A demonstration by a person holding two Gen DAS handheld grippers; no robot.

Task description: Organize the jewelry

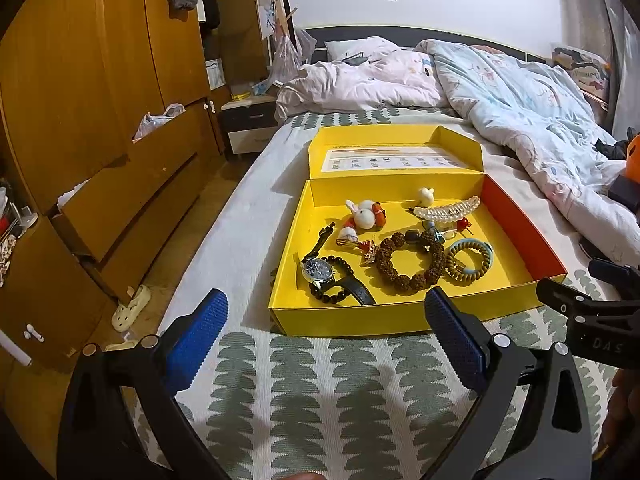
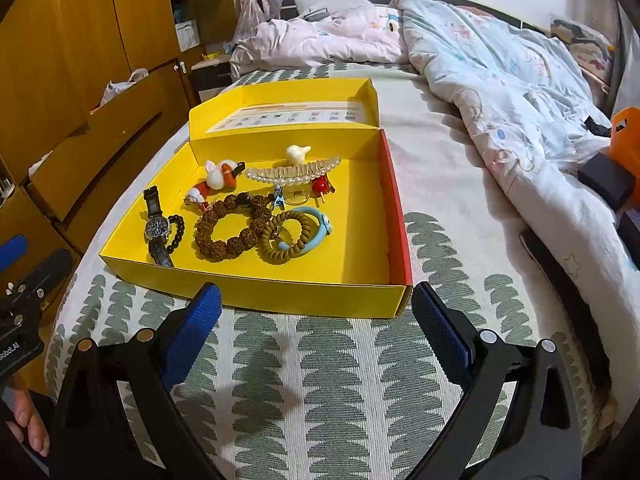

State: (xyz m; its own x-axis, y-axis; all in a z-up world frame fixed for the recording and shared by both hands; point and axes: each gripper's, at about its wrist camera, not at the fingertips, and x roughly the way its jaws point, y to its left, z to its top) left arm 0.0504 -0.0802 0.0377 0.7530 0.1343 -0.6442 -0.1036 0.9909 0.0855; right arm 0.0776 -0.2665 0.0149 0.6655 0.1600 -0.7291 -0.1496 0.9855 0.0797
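Observation:
An open yellow box (image 1: 344, 322) (image 2: 280, 294) lies on the bed with its lid folded back. Inside lie a wristwatch (image 1: 319, 270) (image 2: 156, 228), a black bead bracelet (image 1: 334, 295) (image 2: 178, 226), a brown bead bracelet (image 1: 408, 266) (image 2: 230, 226), a coiled hair tie (image 1: 468, 260) (image 2: 286, 236), a pearl hair clip (image 1: 446, 208) (image 2: 292, 174) and small plush charms (image 1: 366, 214) (image 2: 218, 176). My left gripper (image 1: 326, 310) is open and empty, just in front of the box's near wall. My right gripper (image 2: 316, 304) is open and empty at the same wall.
The box sits on a white bedspread with green patterns (image 1: 320, 380) (image 2: 340, 380). Rumpled quilts (image 1: 520, 100) (image 2: 500, 80) fill the far and right side of the bed. A wooden wardrobe (image 1: 100, 100) and a nightstand (image 1: 248, 124) stand to the left.

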